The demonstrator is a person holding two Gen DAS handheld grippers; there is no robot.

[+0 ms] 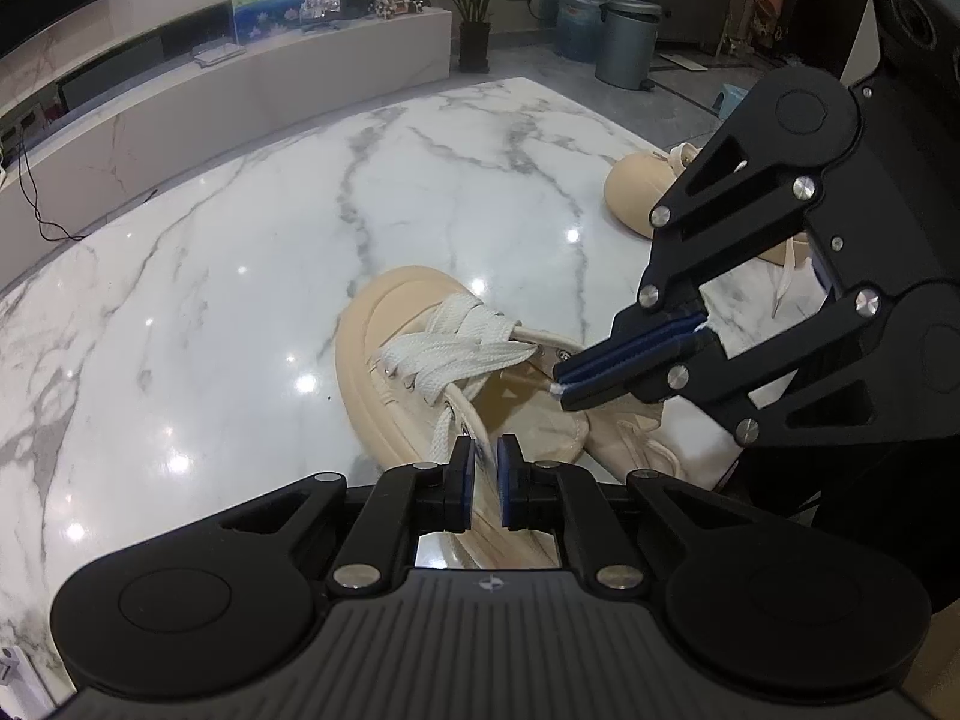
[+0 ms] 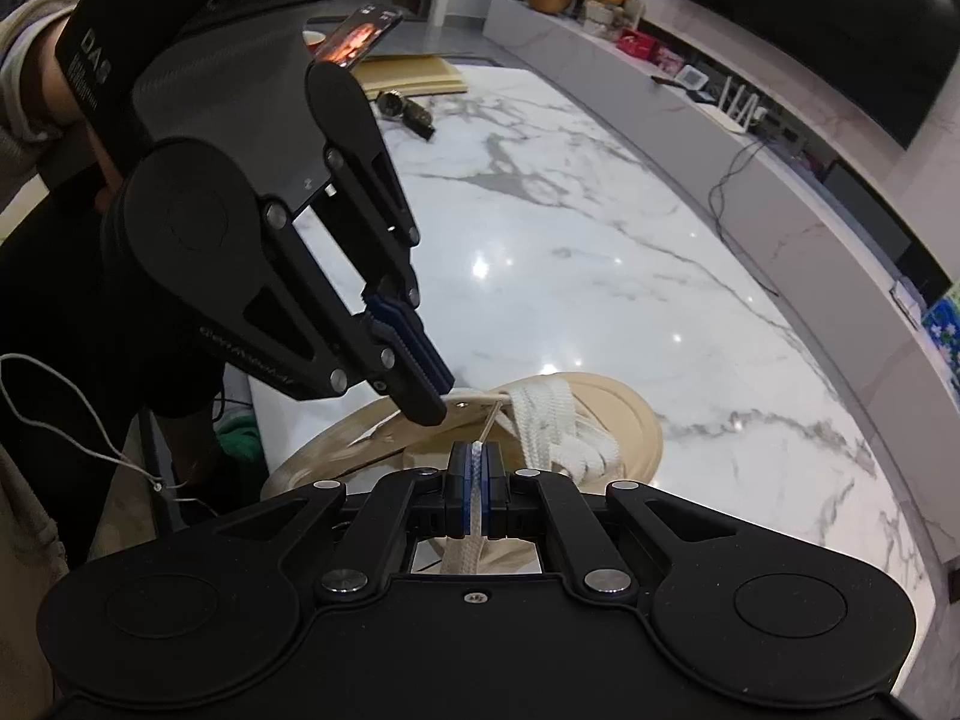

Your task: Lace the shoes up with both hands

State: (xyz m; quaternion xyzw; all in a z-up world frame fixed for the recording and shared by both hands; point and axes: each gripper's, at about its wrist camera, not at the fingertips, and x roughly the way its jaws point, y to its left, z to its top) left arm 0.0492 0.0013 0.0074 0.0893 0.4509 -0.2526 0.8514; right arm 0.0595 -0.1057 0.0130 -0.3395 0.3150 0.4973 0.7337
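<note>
Cream canvas, thick rubber sole: the low sneaker [image 1: 420,372] lies on the white veined marble table [image 1: 240,276], its flat white lace [image 1: 456,348] crossed through the front eyelets only. Our right gripper [image 2: 477,480] is clamped tight on one lace end, the frayed tip poking past the pads. Our left gripper [image 1: 485,480] is nearly closed; in its own view a narrow gap shows, with the other lace strand running into it, and we cannot tell if it bites. We risk the frayed tip splaying at the eyelet, or the left strand slipping free.
</note>
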